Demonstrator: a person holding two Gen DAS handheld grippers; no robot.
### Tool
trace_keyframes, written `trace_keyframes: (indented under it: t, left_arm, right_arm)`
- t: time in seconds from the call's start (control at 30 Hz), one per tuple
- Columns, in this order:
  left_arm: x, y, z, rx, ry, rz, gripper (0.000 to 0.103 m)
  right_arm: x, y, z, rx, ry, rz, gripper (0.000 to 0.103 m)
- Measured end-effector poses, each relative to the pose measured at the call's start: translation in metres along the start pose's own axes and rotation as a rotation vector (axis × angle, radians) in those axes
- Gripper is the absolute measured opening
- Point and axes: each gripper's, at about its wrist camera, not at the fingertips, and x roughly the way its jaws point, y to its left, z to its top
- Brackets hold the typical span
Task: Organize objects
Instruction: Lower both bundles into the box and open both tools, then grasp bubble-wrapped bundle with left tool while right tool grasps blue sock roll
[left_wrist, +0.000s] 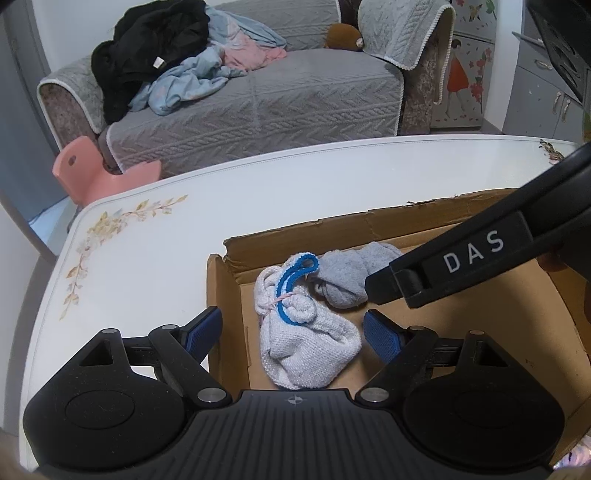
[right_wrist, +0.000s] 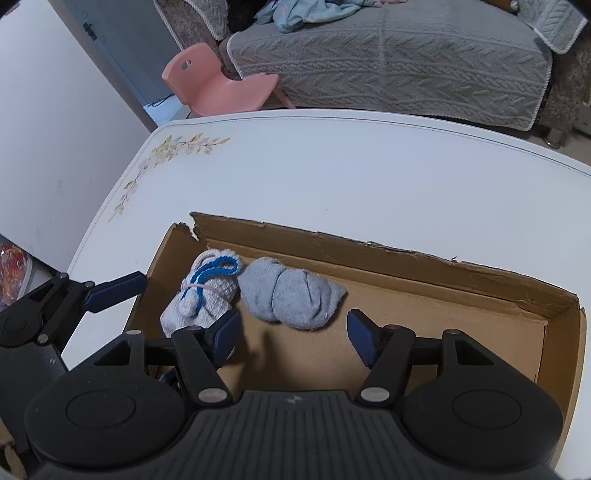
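An open cardboard box (left_wrist: 332, 229) (right_wrist: 406, 266) sits on a white table (left_wrist: 166, 236) (right_wrist: 332, 177). Inside lie a white sock bundle with blue trim (left_wrist: 303, 332) (right_wrist: 205, 295) and a grey sock bundle (left_wrist: 351, 280) (right_wrist: 291, 295), side by side at the box's left end. My left gripper (left_wrist: 293, 328) is open and empty, its fingers astride the box's left wall and the white bundle. My right gripper (right_wrist: 293, 336) is open and empty, just above and in front of the grey bundle. It also shows in the left wrist view as a black arm marked DAS (left_wrist: 461, 258).
Beyond the table stands a grey sofa (left_wrist: 258, 103) (right_wrist: 406, 55) with a pile of clothes (left_wrist: 166, 62). A small pink chair (left_wrist: 96, 173) (right_wrist: 218, 85) stands between sofa and table. The table has a floral print (left_wrist: 110, 229) at its left corner.
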Motion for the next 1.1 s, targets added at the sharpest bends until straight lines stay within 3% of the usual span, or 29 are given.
trace_keyframes:
  t: [0.37,0.5,0.6,0.7,0.83,0.93,1.1]
  left_arm:
    - [-0.062,0.002,-0.014,0.016,-0.036,-0.006,0.088]
    - [-0.096,0.014,-0.041,-0.034,-0.023,-0.011,0.092]
    - [-0.118,0.029,-0.071,-0.078,0.009,-0.022,0.095]
    - [-0.139,0.045,-0.106,-0.126,0.038,-0.01,0.098]
    - [-0.158,0.063,-0.151,-0.235,0.087,0.0,0.1]
    - [-0.159,0.062,-0.177,-0.274,0.132,-0.003,0.1]
    - [-0.148,0.055,-0.196,-0.337,0.168,-0.037,0.1]
  right_arm:
    - [-0.059,0.005,-0.029,-0.014,-0.04,-0.023,0.067]
    - [-0.104,0.003,-0.067,-0.013,-0.069,-0.035,0.077]
    - [-0.133,-0.005,-0.107,0.011,-0.075,-0.06,0.08]
    - [-0.153,-0.016,-0.149,0.05,-0.075,-0.125,0.084]
    - [-0.153,-0.033,-0.201,0.147,-0.025,-0.197,0.084]
    - [-0.145,-0.036,-0.229,0.208,0.006,-0.205,0.084]
    - [-0.136,-0.042,-0.246,0.272,0.04,-0.22,0.085]
